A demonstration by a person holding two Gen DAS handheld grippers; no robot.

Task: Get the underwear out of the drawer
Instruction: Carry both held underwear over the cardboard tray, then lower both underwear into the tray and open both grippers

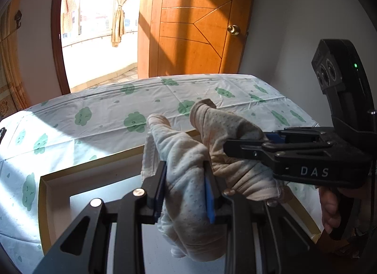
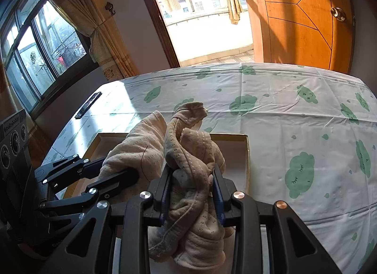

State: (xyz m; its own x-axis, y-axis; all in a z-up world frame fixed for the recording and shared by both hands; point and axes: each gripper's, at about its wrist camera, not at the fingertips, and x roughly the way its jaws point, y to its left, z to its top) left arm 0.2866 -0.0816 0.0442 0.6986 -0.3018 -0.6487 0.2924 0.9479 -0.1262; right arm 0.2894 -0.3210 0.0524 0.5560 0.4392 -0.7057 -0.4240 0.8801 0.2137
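Note:
My left gripper (image 1: pixel 186 189) is shut on a pale blue-white piece of underwear (image 1: pixel 186 170), held above the open drawer box (image 1: pixel 44 193). My right gripper (image 2: pixel 192 191) is shut on a beige piece of underwear (image 2: pixel 190 156), also above the box (image 2: pixel 247 163). In the left wrist view the right gripper (image 1: pixel 238 146) comes in from the right, pinching the beige underwear (image 1: pixel 226 127) beside mine. In the right wrist view the left gripper (image 2: pixel 122 170) comes in from the left, pinching a cream garment (image 2: pixel 141 146).
The box sits on a table with a white cloth printed with green clouds (image 2: pixel 306 120). A dark flat object (image 2: pixel 88 105) lies at the cloth's far left. A wooden door (image 1: pixel 195 24), a balcony opening (image 1: pixel 94 38) and a window (image 2: pixel 35 57) stand behind.

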